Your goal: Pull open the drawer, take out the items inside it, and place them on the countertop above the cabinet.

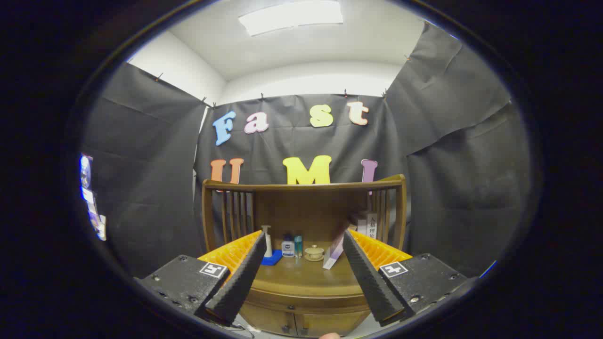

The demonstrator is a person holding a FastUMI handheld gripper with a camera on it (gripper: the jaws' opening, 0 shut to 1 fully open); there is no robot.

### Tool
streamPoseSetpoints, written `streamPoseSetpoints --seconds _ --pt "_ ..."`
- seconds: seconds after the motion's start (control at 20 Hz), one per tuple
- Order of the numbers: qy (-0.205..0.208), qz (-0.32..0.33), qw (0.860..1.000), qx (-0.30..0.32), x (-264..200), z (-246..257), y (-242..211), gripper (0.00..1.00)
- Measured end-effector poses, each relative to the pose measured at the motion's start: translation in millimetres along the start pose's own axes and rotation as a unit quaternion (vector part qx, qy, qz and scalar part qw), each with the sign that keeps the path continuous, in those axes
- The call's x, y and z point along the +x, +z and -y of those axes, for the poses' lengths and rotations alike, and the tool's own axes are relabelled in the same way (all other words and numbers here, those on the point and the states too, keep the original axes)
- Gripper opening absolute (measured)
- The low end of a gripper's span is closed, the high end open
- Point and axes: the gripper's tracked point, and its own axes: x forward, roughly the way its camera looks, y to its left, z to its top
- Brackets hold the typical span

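Drawer [308, 301] shut in cabinet front, below countertop [306, 275], beyond our fingers [242, 275]. We hold gripper [304, 278] spread wide, empty, squared to cabinet, likely lining up for pull. Bottles [288, 246], cup [314, 253] crowd countertop's back.

One cabinet [301, 292], one pump bottle [267, 240], two small bottles [288, 246], one lidded cup [314, 253], one box [335, 249].

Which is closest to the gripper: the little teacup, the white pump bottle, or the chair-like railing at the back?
Gripper jaws are open.
1. Lidded teacup, mid-countertop, just beyond the jaws.
2. White pump bottle, beside the left finger; nearly level with the cup, hard to call.
3. Wooden railing, farthest back.
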Motion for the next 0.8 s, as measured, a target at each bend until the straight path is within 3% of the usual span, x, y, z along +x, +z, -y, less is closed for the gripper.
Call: streamPoseSetpoints --seconds 0.5,0.8 --pt "0.001 0.024 1.0 0.013 4.5 0.7 0.1 1.0" --pt "0.006 -0.013 1.0 0.012 24.7 -10.5 -57.8 1.0"
